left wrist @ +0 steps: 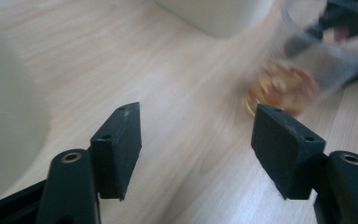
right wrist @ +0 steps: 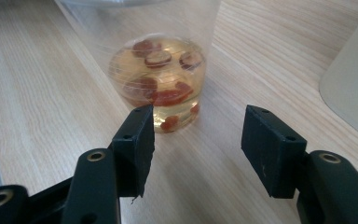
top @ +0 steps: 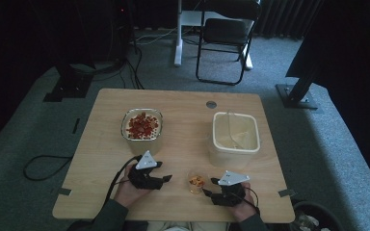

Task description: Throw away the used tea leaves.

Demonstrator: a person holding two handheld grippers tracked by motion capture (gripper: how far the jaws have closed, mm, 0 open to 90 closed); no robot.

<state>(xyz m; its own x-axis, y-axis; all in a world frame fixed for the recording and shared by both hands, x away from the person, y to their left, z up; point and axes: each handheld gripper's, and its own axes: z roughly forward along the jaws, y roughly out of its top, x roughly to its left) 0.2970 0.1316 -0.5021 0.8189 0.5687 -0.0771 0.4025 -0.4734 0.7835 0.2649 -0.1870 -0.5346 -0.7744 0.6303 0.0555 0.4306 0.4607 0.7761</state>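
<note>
A small clear plastic cup (top: 197,182) with red and orange pieces in its bottom stands near the table's front edge, between my two grippers. My left gripper (top: 166,178) lies to its left, open, pointing at it; the blurred cup (left wrist: 286,88) is ahead and to the right of its jaws (left wrist: 196,140). My right gripper (top: 210,186) is open just right of the cup. In the right gripper view the cup (right wrist: 161,84) stands just beyond the empty jaws (right wrist: 196,140), apart from them.
A bowl (top: 142,126) of red and orange pieces stands behind the left gripper. A white tub (top: 235,139) with a thin utensil inside stands behind the right gripper. A wooden table (top: 106,144) carries all of this; a chair (top: 226,33) stands beyond it.
</note>
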